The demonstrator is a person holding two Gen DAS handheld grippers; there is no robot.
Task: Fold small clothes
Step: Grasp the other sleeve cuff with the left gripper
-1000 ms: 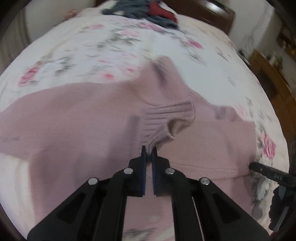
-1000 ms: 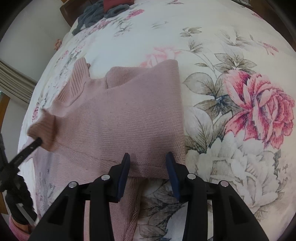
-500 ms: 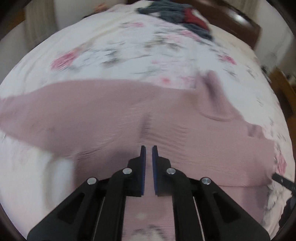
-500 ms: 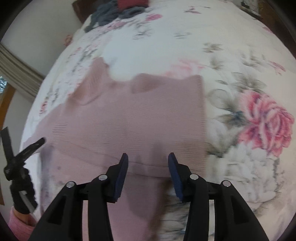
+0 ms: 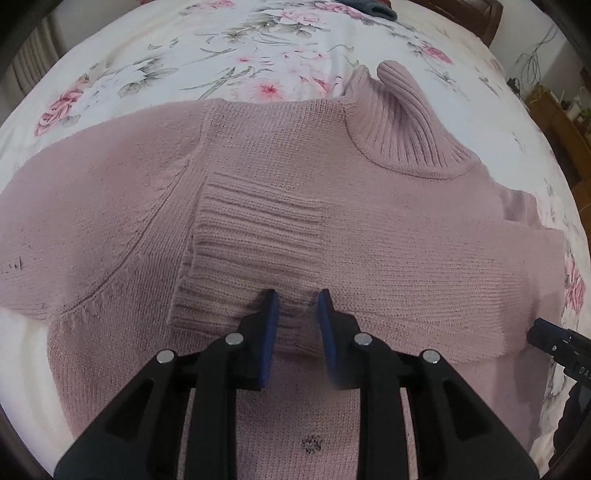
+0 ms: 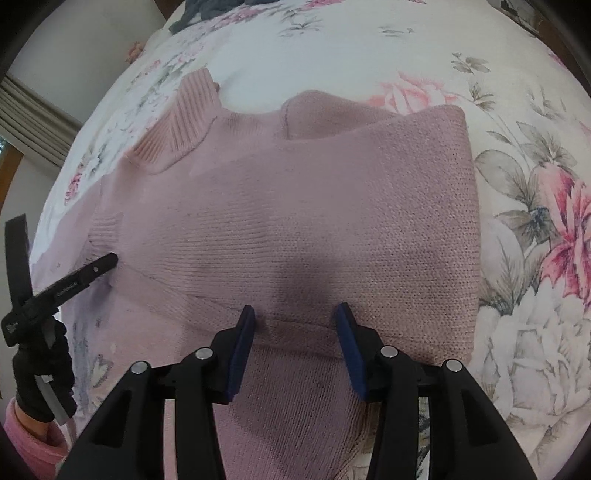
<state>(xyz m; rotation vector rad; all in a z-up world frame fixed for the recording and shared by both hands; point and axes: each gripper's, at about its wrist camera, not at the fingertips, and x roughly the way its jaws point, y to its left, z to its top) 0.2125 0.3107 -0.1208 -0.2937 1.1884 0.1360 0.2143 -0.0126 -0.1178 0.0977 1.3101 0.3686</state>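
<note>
Left wrist view: a dusty-pink knitted turtleneck sweater [image 5: 258,155] is seen spread flat on the bed, whose white floral-printed bedspread [image 5: 221,48] is visible beyond it. At the left, one sleeve [image 5: 74,206] is still laid out to the side, unfolded. At centre, the ribbed cuff [image 5: 255,243] of the other sleeve has been laid across the chest, and the left tongs [image 5: 295,306] are released, parted just over that cuff with nothing pinched between them. The ribbed collar [image 5: 402,122] is partly stood up at the upper right.

Right wrist view: the folded-in sleeve [image 6: 332,221] is shown crossing the body, its fold edge lined up at the sweater's right side. The right tongs [image 6: 295,325] are spread apart at the sleeve's lower edge, nothing grasped. A dark heap of other clothes [image 6: 207,9] is noted at the far end of the bed.

Progress is judged early: one sleeve fold done; the second sleeve, the body fold and the collar are left.
</note>
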